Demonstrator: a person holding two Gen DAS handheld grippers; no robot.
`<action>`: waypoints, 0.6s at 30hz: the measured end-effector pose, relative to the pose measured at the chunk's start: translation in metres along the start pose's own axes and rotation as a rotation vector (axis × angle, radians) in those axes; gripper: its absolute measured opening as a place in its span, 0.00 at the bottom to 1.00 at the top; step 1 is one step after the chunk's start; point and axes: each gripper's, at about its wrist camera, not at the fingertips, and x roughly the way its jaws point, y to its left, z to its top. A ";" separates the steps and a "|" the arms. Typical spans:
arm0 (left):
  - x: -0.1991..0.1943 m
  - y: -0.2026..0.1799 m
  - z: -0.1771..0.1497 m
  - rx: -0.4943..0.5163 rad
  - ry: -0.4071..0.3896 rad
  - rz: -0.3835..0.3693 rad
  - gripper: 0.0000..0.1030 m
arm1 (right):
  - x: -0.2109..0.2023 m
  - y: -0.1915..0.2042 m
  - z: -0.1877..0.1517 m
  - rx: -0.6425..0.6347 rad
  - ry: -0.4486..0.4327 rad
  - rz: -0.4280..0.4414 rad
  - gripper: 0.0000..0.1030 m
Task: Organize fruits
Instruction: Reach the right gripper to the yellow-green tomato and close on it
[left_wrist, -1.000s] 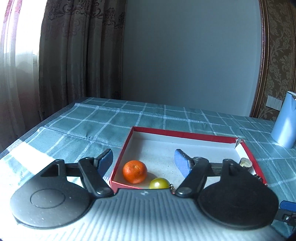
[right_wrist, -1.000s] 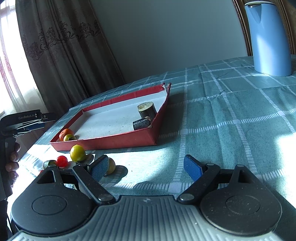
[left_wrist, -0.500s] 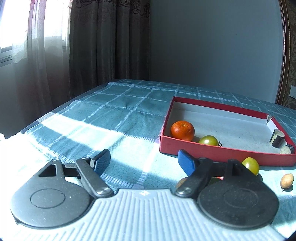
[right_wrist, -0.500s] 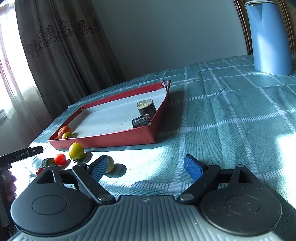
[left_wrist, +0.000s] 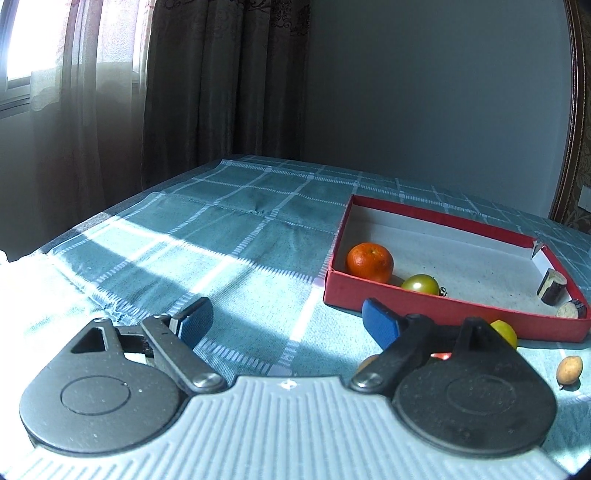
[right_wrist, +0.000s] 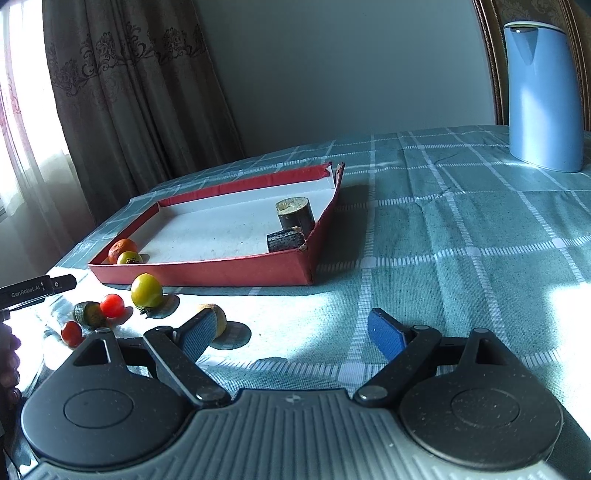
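Note:
A red box (left_wrist: 436, 308) with a white floor holds an orange (left_wrist: 369, 262), a green tomato (left_wrist: 420, 283) and two dark cane pieces (left_wrist: 552, 287). On the cloth in front of it lie a yellow-green tomato (right_wrist: 147, 290), two red cherry tomatoes (right_wrist: 112, 305), a small green fruit (right_wrist: 88, 314) and a tan fruit (right_wrist: 218, 316). My left gripper (left_wrist: 288, 321) hovers low, short of the box's near left corner; its jaws are opening with nothing between them. My right gripper (right_wrist: 293, 328) stands open over bare cloth, the tan fruit just behind its left finger (right_wrist: 199, 330).
A tall blue jug (right_wrist: 543, 96) stands at the far right of the checked teal tablecloth (right_wrist: 461, 229). Curtains hang behind the table's left edge. A person's hand (right_wrist: 9, 362) shows at the left border of the right wrist view.
My left gripper has drawn back from over the box and sunk to the cloth left of its near corner, and its jaws have spread wider. The right gripper has stayed put.

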 end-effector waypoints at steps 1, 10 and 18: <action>0.000 0.000 0.000 -0.002 0.001 0.001 0.84 | -0.001 0.003 0.000 -0.016 -0.007 -0.005 0.87; -0.001 0.000 -0.002 -0.003 -0.011 0.021 0.85 | -0.010 0.036 -0.004 -0.119 -0.055 0.038 0.87; -0.002 0.007 -0.002 -0.044 -0.013 0.015 0.87 | -0.012 0.089 -0.005 -0.282 -0.088 0.113 0.87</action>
